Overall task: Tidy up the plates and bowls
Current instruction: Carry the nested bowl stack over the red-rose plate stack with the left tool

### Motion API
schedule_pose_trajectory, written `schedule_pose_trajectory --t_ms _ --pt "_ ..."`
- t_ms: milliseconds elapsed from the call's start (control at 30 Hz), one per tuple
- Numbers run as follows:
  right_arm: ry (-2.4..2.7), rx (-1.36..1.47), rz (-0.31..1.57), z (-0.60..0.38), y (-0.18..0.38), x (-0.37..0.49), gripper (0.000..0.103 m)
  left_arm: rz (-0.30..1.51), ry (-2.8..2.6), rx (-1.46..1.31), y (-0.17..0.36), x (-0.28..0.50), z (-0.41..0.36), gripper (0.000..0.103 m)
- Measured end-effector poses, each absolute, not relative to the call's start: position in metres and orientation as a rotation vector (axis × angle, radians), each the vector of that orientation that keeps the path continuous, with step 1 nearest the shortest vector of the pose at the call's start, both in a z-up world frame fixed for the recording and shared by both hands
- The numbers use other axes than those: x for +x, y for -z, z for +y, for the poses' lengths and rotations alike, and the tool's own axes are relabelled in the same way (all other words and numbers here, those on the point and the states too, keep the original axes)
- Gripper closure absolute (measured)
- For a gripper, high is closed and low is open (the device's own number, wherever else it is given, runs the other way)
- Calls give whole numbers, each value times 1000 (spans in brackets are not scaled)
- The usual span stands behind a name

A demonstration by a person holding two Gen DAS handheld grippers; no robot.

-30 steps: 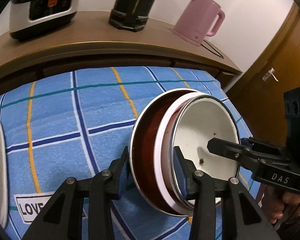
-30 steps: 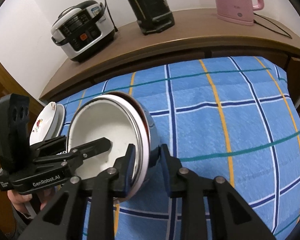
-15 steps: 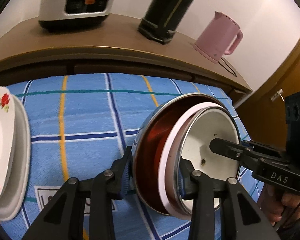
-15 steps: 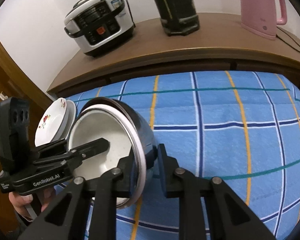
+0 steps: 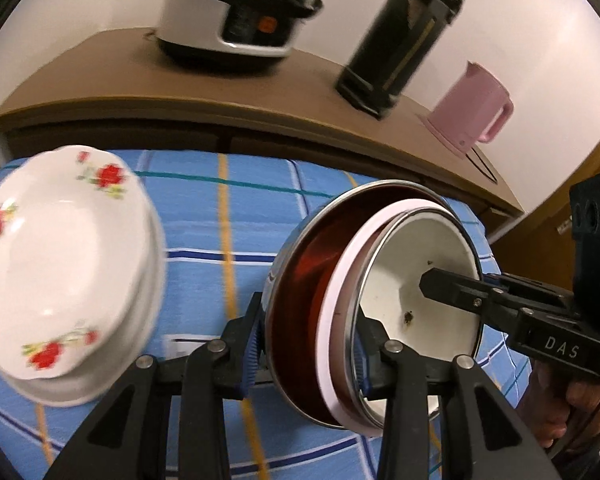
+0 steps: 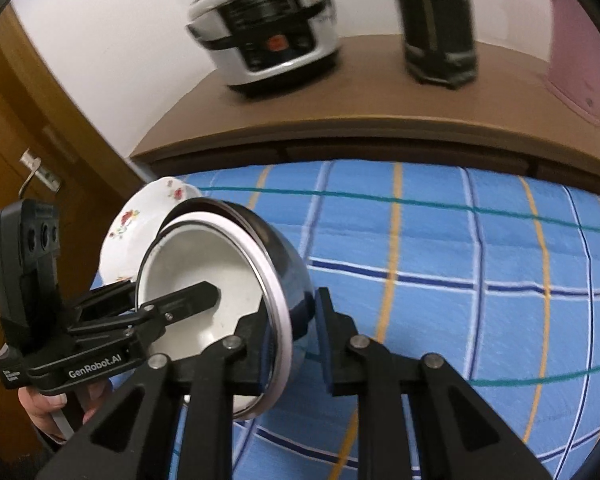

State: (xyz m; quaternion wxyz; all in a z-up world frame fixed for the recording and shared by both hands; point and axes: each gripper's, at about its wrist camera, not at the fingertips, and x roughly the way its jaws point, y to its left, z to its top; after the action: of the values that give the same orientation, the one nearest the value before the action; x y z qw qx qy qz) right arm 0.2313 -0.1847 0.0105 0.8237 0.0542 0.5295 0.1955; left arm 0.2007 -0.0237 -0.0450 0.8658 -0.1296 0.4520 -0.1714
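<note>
Blue plaid tablecloth [image 5: 204, 272] covers the tabletop; a wooden shelf [image 5: 100, 80] behind it carries a rice cooker [image 5: 240, 8], a black flask [image 5: 404, 32] and a pink kettle [image 5: 472, 112]. You hold the nested bowls [image 5: 380, 280] tilted on edge above the cloth. Your left tool [image 5: 306, 342] clamps their near rim; your right tool [image 6: 290, 330] is closed on the opposite rim. Flowered plates [image 5: 60, 264] sit stacked just left of the bowls.

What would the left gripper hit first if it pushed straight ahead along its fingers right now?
Nothing new at once: the left gripper is already clamped on the rims of the nested bowls. Pushing on would likely carry them down into the blue checked tablecloth. The floral plates lie off to the side, though depth is unclear.
</note>
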Motion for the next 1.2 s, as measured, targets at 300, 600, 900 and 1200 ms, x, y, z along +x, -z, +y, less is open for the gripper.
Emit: schedule_pose_trajectory --t_ms 300,600,900,1200 --pt "-512 87 1103 -132 -14 235 84 884 247 -275 22 187 24 63" --pt "-547 56 1085 -103 -25 234 84 854 197 -291 14 178 51 63" --pt "-553 39 1084 -89 -30 237 84 851 186 -310 13 173 64 63" --pt "-567 7 1091 -72 -31 243 84 848 171 -320 11 174 76 63"
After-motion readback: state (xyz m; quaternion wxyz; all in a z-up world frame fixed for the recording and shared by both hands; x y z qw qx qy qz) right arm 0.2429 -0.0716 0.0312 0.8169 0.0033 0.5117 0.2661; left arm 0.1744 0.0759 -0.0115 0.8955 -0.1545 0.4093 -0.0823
